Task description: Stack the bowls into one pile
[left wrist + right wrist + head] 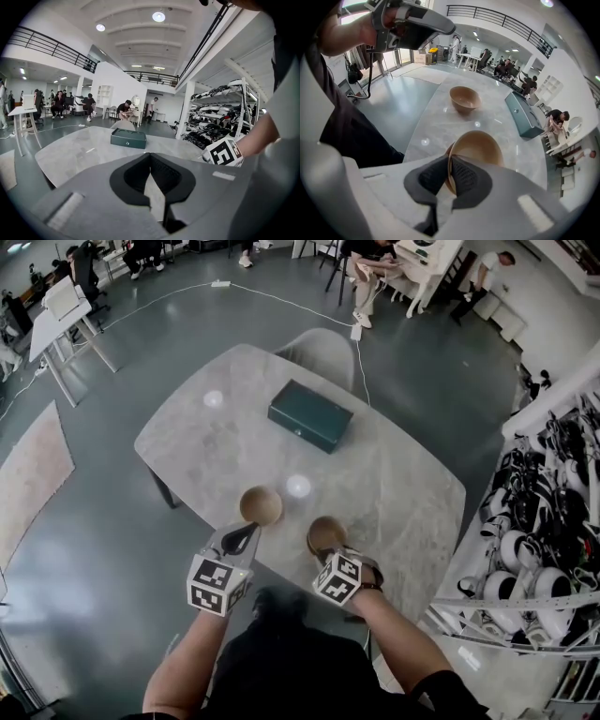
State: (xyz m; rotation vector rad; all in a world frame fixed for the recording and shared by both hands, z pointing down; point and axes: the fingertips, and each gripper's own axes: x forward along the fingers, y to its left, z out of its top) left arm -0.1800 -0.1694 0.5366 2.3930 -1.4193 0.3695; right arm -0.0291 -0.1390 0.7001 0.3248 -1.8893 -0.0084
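Two tan wooden bowls are in view. One bowl stands by itself on the marble table, near its front edge. To its right is the second bowl, tilted, with its near rim pinched between the pads of my right gripper, which points steeply down. My left gripper hovers just in front of the free bowl, its jaws shut with nothing between them. It also shows at the top left of the right gripper view as the left gripper.
A dark green box lies further back on the table. A grey chair stands at the far side. Shelves of shoes run along the right. People sit at desks in the distance.
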